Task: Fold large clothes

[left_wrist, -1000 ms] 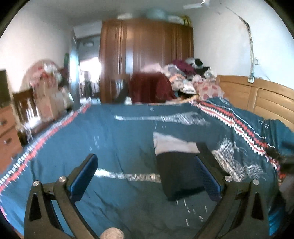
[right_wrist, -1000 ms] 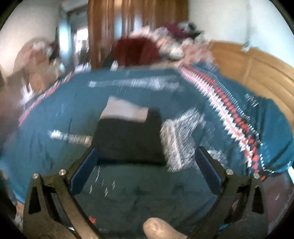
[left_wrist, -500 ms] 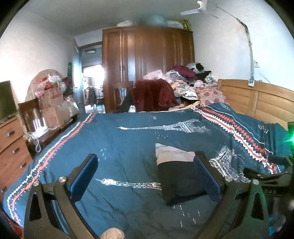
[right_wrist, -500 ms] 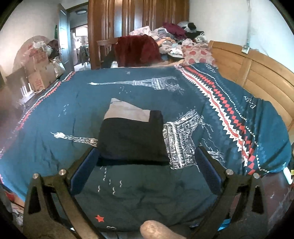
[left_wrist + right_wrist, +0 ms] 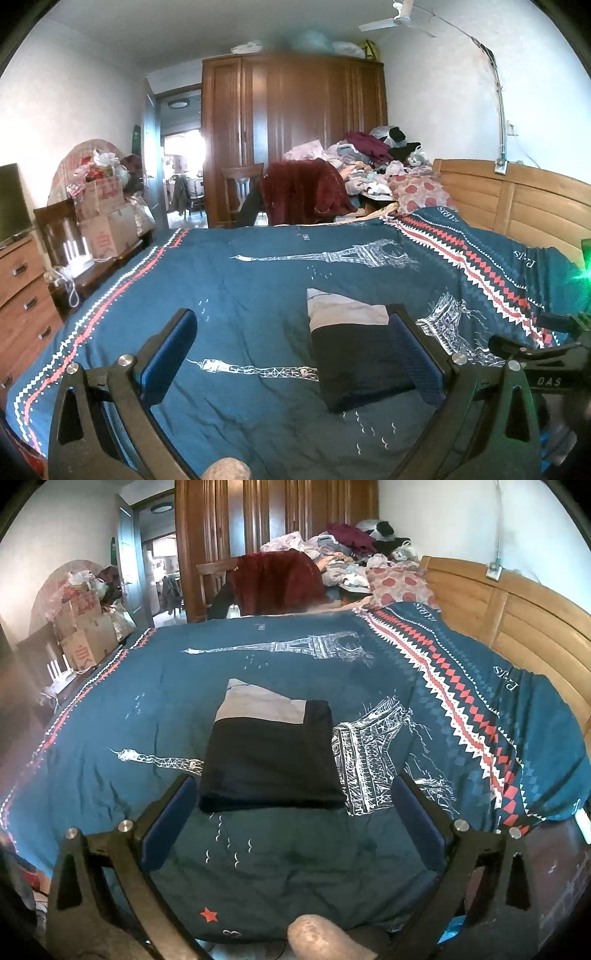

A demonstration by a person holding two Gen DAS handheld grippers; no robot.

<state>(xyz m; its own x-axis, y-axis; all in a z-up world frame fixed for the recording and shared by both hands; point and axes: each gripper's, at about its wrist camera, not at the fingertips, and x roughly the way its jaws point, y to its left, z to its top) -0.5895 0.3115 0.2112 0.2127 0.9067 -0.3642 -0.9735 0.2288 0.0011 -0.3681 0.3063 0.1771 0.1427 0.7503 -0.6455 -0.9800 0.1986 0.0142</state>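
While both tools hang above the near edge of the bed, the folded black-and-grey garment [image 5: 271, 755] lies flat on the teal bedspread printed with white Eiffel towers [image 5: 295, 657], roughly mid-bed, its grey band on the far side. Left gripper [image 5: 295, 350]: blue-padded fingers [image 5: 168, 354] spread wide, nothing between them, clear of the cloth; in its view the garment sits toward the right finger. Right gripper [image 5: 293, 818]: likewise spread and empty, with the garment's near black edge just beyond the fingertips, apart from them. Red-and-white zigzag border runs along the bedspread toward the pale wooden headboard [image 5: 517, 609] on the right. Brown wooden wardrobe [image 5: 295, 140] stands behind, a heap of mixed clothes [image 5: 369, 162] piled beside it.
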